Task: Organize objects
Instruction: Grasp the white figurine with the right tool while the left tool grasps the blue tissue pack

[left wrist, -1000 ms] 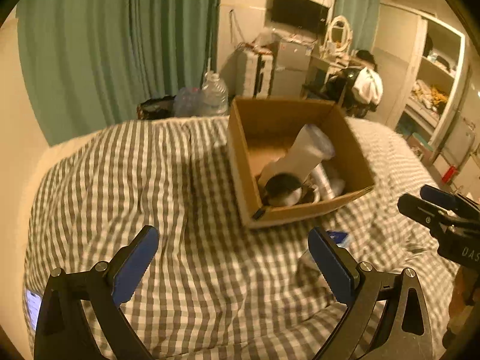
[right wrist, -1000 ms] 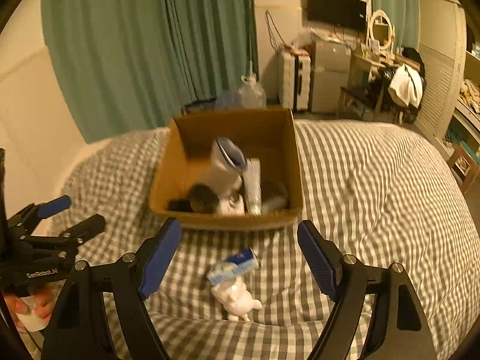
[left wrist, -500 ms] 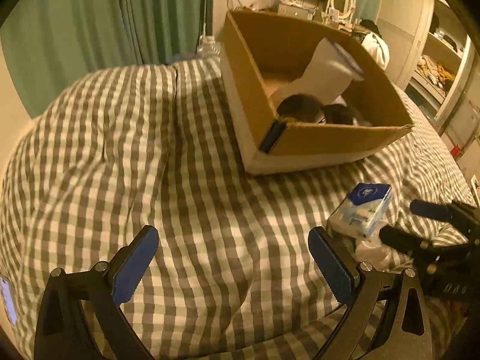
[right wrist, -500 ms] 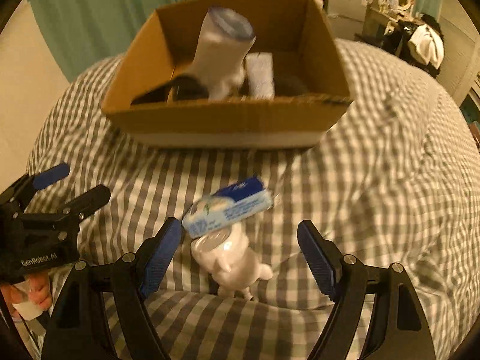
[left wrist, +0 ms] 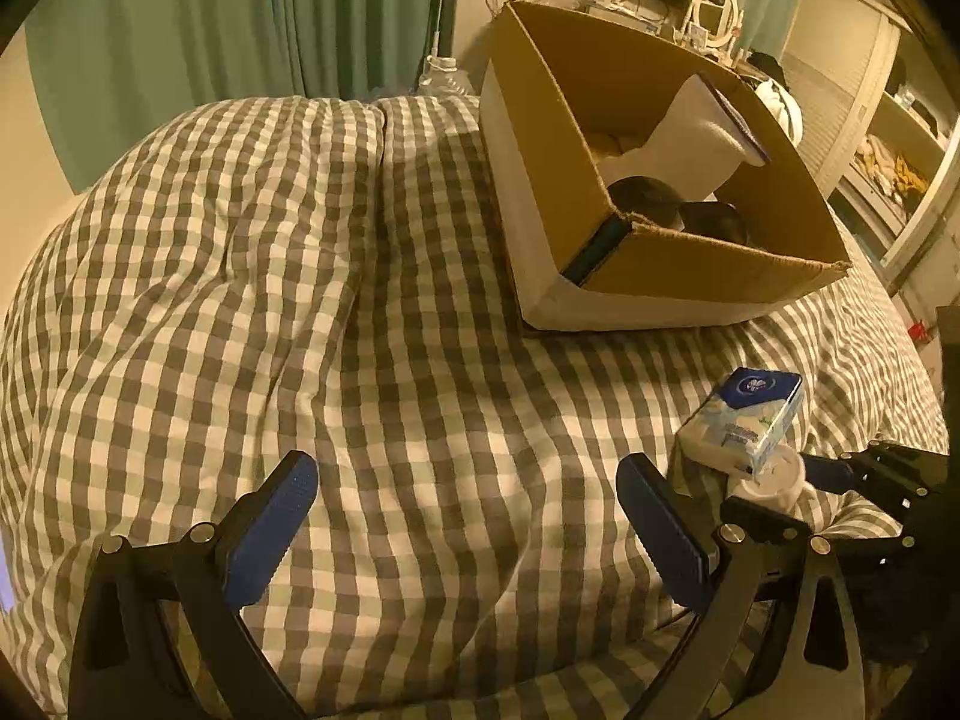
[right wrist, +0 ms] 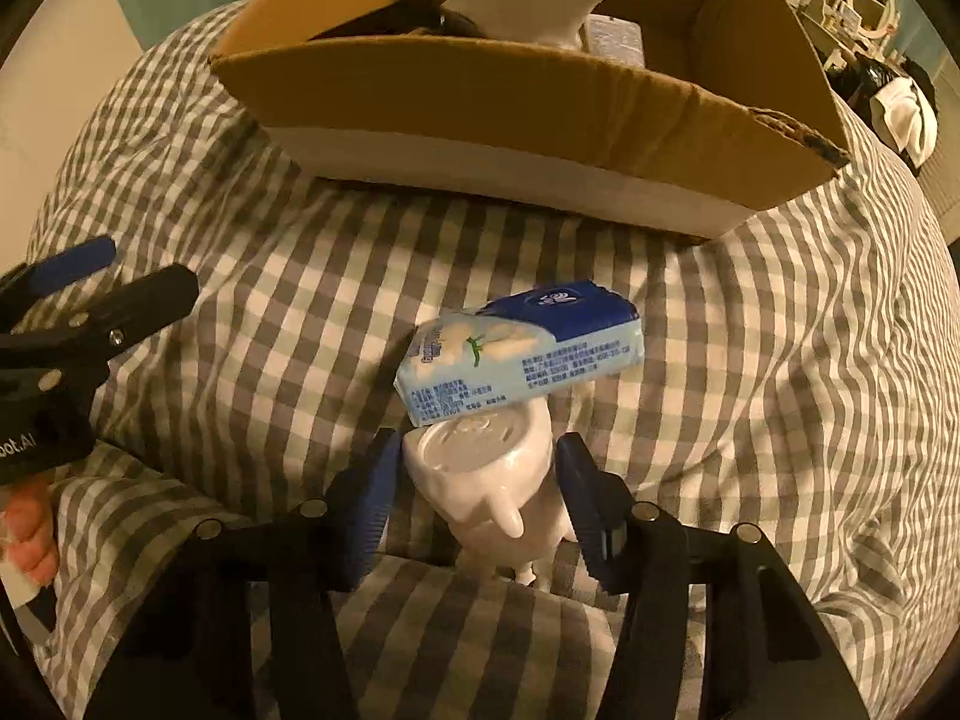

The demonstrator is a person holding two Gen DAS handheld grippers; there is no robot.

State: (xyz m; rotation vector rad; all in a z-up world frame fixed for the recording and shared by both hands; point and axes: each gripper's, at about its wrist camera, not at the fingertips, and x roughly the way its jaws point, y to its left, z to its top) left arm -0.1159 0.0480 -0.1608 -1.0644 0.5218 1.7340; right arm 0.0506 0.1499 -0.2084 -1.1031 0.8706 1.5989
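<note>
right gripper [right wrist: 477, 474] closing around white figurine [right wrist: 492, 480], left gripper [left wrist: 462, 528] wide

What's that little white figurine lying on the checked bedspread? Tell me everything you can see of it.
The white figurine looks like glossy ceramic or plastic, shaped like a small animal with stubby legs and a flat round base that faces the camera. It lies on its side on the checked bedspread, in front of the cardboard box. A blue-and-white tissue pack rests tilted on its upper edge. The right tongs straddle it, jaws closing, with slight gaps left beside the pads.
</note>
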